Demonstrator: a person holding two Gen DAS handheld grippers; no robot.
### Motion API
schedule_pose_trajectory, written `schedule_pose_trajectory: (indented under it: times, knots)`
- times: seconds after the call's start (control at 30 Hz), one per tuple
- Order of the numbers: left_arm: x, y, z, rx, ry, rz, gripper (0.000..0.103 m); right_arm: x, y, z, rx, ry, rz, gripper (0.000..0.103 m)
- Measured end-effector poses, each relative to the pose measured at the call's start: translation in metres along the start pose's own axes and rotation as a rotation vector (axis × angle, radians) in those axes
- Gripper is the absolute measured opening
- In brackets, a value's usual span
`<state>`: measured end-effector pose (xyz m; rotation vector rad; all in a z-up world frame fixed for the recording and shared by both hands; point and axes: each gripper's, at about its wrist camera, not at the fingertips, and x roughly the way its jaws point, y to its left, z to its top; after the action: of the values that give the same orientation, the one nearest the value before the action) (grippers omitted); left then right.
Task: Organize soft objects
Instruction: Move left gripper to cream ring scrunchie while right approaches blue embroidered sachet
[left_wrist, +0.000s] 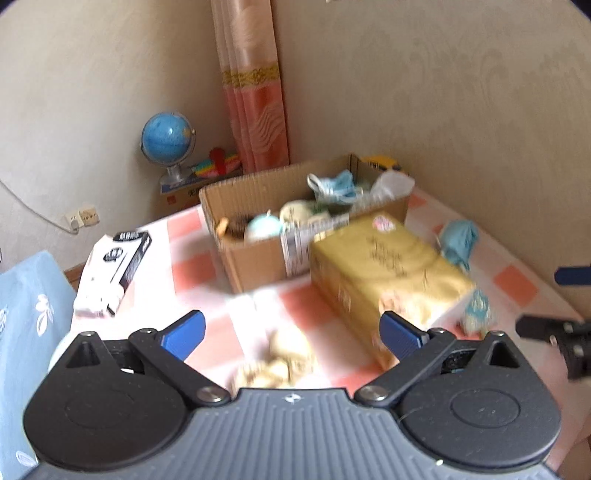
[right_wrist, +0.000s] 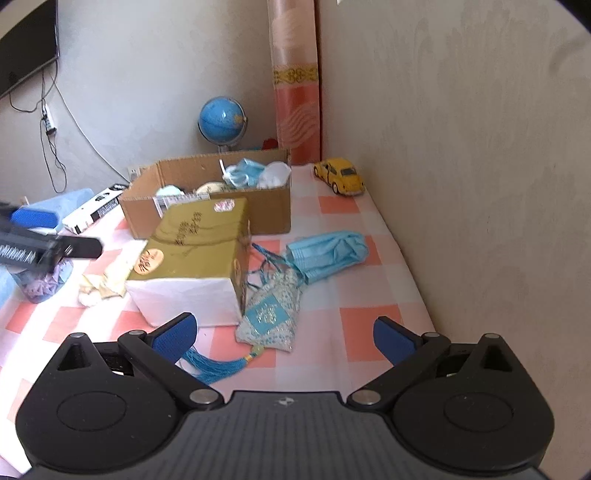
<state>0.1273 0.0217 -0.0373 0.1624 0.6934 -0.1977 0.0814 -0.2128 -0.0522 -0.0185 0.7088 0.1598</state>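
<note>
Landmark: gold box (right_wrist: 192, 243), lying on the pink-and-white checked tablecloth (right_wrist: 369, 325).

Left gripper (left_wrist: 291, 334): jaws spread wide, nothing between the blue pads; it hangs just left of the gold box's near end, above a cream soft lump (left_wrist: 280, 360) lying on the cloth; left-wrist view is blurred, so the lump's exact shape is not readable.

Right gripper (right_wrist: 282, 334): jaws wide apart, empty; it sits at the near right of the gold box, over the cloth.

Soft items by the gold box: blue patterned sachet (right_wrist: 269, 317) touching the box's near right corner, its blue tassel (right_wrist: 218, 365) trailing toward the right gripper's left finger; bundle of blue face masks (right_wrist: 327, 254) just right of the box, apart from it; cream lump at the box's near left corner.

Cardboard box (right_wrist: 207, 218): directly behind the gold box, open top; it holds blue masks (right_wrist: 243, 175), a white piece, and pale round items; contact between the two boxes cannot be told.

Other: yellow toy car (right_wrist: 341, 179) behind and right of the gold box, near the wall; black-and-white carton (left_wrist: 114, 273) left of it; blue globe (right_wrist: 221, 118) far behind; jar with purple contents (right_wrist: 42, 282) left of the box, under the left gripper as the right-wrist view shows it.
</note>
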Motion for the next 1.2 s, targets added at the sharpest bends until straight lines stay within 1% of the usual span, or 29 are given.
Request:
schedule_pose_trajectory:
  times: [0.1,0.2,0.3,0.4,0.6,0.7,0.93,1.13,1.2]
  knots:
    - [-0.001,0.001,-0.012,-0.035,0.02,-0.009,0.1,0.009,-0.002,-0.003,0.009,0.021,-0.003,0.103]
    - [-0.002,0.001,-0.023,-0.065,0.022,-0.021,0.1,0.021,-0.003,-0.004,0.017,0.045,-0.01,0.103]
    - [0.001,0.0,-0.031,-0.076,0.024,-0.011,0.1,0.034,-0.002,-0.006,0.021,0.069,-0.014,0.103]
    - [0.009,0.001,-0.038,-0.078,0.051,-0.018,0.1,0.046,0.001,-0.006,0.008,0.083,-0.032,0.103]
    - [0.018,0.006,-0.045,-0.096,0.07,-0.012,0.1,0.069,0.004,-0.004,-0.026,0.104,-0.067,0.103]
    - [0.021,0.009,-0.046,-0.104,0.074,-0.01,0.1,0.072,0.004,-0.007,-0.048,0.097,-0.091,0.103]
    - [0.034,0.016,-0.05,-0.112,0.089,0.019,0.1,0.069,-0.011,-0.011,-0.014,0.085,-0.113,0.103]
    - [0.047,0.02,-0.057,-0.119,0.127,0.009,0.101,0.067,-0.011,-0.014,-0.017,0.07,-0.109,0.103]
    - [0.048,0.022,-0.06,-0.136,0.129,-0.008,0.102,0.068,-0.011,-0.014,-0.017,0.068,-0.109,0.103]
